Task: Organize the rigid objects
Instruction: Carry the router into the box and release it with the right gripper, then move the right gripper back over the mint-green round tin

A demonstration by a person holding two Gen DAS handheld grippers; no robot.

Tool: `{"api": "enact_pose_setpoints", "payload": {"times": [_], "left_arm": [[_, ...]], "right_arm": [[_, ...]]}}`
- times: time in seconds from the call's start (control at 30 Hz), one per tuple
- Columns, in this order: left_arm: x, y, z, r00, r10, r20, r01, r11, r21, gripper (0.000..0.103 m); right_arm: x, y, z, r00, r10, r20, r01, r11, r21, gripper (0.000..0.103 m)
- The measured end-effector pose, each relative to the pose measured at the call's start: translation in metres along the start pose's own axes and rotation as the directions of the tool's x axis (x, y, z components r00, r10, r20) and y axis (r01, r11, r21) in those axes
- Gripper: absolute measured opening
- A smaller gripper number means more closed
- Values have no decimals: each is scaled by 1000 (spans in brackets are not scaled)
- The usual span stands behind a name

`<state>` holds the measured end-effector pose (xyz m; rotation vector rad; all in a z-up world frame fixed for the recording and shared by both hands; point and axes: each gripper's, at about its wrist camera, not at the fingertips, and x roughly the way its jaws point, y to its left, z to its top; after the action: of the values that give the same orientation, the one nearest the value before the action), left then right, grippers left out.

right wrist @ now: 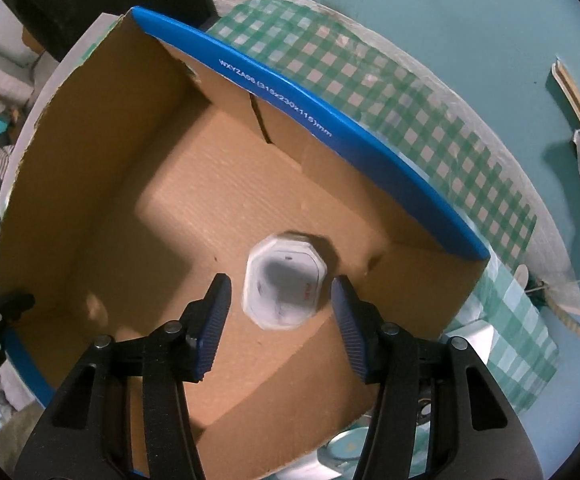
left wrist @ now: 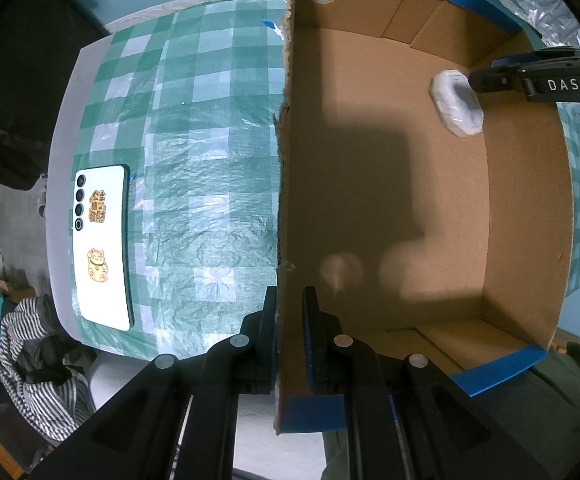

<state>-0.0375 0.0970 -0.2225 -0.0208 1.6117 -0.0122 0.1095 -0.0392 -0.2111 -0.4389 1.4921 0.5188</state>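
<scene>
We judge the tidying partly done: one thing lies in the cardboard box (right wrist: 102, 184), and a phone (left wrist: 102, 246) waits outside on the table, so at least that seems left to put away. The thing in the box is a white octagonal container (right wrist: 284, 286), smooth and plastic-looking with a greyish middle, blurred in both views; it sits in the box near the blue-edged wall, though whether it rests flat on the floor we cannot tell. Our right gripper (right wrist: 282, 308) hovers over it with fingers spread wide, the ribbed blue pads (right wrist: 214, 320) on either side of the container and apart from it, gripping nothing. Our left gripper (left wrist: 290, 320) pinches the near wall of the box, one finger outside and one inside, which we take as steadying it. The box is plain brown corrugated board with a rough torn top edge on the held wall, a round hole near one corner, and glossy blue tape along two rims. The phone lies back up, white and glossy, with a column of camera lenses and two gold stickers, well apart from the box. Under everything is a green-and-white checked tablecloth (left wrist: 210, 140) with a crinkled, shiny plastic surface.
</scene>
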Motion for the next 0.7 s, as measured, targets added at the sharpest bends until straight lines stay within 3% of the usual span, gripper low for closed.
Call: {"api": "enact_pose_setpoints", "payload": {"times": [0.17, 0.3, 0.7], "left_arm": [[1, 3, -2, 1000, -4, -7, 4, 1000, -9, 10], [2, 4, -2, 1000, -5, -6, 5, 1000, -16, 10], [2, 2, -4, 1000, 5, 3, -5, 1000, -1, 10]], "right_arm": [[-7, -2, -4, 1000, 18, 20, -19, 1000, 17, 54], [-20, -4, -9, 998, 33, 52, -35, 999, 34, 63], [-67, -21, -38, 991, 33, 131, -45, 995, 90, 65]]}}
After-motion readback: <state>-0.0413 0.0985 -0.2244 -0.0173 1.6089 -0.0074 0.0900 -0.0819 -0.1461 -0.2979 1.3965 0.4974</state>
